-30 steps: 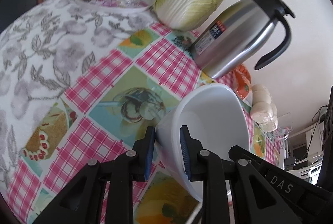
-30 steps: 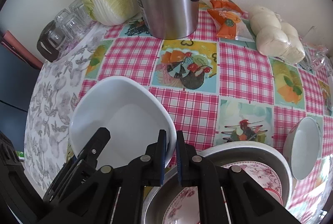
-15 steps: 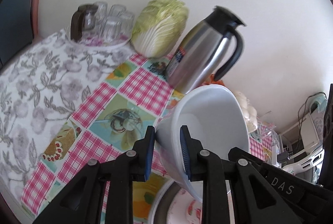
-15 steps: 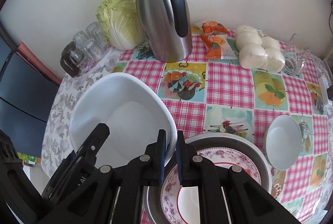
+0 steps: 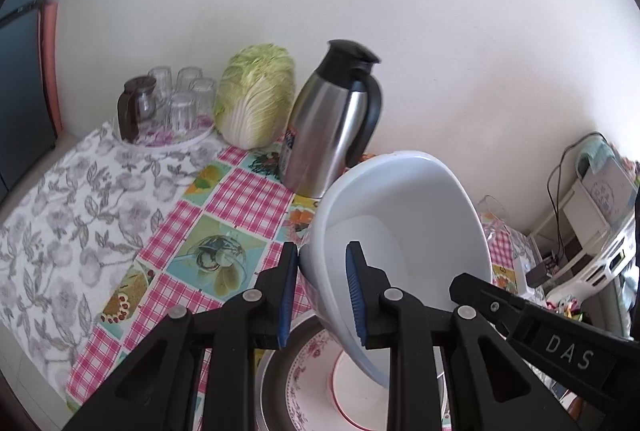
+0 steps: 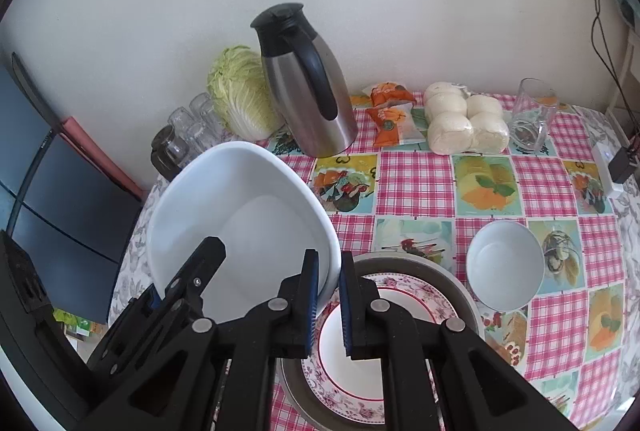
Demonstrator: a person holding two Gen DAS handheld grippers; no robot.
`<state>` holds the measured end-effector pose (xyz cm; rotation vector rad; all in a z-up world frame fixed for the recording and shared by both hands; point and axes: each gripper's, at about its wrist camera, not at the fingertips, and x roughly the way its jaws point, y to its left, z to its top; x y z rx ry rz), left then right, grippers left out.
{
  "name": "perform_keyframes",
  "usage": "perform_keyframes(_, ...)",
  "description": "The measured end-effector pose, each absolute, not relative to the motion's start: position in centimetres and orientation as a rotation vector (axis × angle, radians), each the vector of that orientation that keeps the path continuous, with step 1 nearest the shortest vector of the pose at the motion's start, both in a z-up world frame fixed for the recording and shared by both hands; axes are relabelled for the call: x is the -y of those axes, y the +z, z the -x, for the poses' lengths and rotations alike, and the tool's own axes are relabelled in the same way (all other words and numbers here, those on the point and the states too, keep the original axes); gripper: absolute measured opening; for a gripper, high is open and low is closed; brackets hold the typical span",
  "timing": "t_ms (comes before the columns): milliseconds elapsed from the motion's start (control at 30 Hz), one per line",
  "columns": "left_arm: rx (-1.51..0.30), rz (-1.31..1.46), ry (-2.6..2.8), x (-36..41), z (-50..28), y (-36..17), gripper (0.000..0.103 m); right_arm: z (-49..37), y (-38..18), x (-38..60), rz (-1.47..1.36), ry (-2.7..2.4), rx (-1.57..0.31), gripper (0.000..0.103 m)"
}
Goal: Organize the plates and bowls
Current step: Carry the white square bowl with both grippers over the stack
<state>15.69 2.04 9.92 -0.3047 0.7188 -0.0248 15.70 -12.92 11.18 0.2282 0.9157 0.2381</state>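
White bowl (image 6: 244, 219), the large one, hangs in the air between your 2 grippers, tilted with its opening toward the cameras, above and to the left of the stacked plates. Your left gripper (image 5: 322, 291) is clamped on the bowl's left rim, 1 blue pad (image 5: 289, 295) outside the wall and the other inside. Your right gripper (image 6: 329, 305) is pinched narrow on the opposite rim, the thin wall squeezed between its 2 pads.

Take the steel thermos jug (image 6: 306, 83) as your landmark. The held bowl sits in front of it and to its left in the right wrist view, covering part of the checked tablecloth (image 6: 412, 187). Directly in front of the jug, nearest you, lies the flowered plate (image 6: 404, 291), resting inside a wider grey metal dish (image 6: 452, 279); the bowl's lower edge hangs over that stack. A small white bowl (image 6: 505, 265) stands on the cloth to the front right of the jug, just beside the metal dish. Left of the jug, touching or nearly so, is the cabbage (image 6: 240, 95), and further left a cluster of upturned glasses (image 6: 192, 129). Right of the jug lie 2 orange snack packets (image 6: 390, 111), then a bag of white buns (image 6: 466, 121), then a clear glass jug (image 6: 534, 117).
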Motion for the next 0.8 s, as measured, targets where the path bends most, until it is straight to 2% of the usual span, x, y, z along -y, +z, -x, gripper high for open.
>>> perform_keyframes(300,-0.696,0.247,-0.055,0.2,-13.5,10.9,0.026,-12.5,11.9,15.3,-0.258,0.241,-0.829,0.011)
perform_keyframes(800,-0.73,0.198,-0.021,1.1,-11.9,9.2,0.026,-10.4,7.8,16.6,-0.377,0.26,-0.845,0.011)
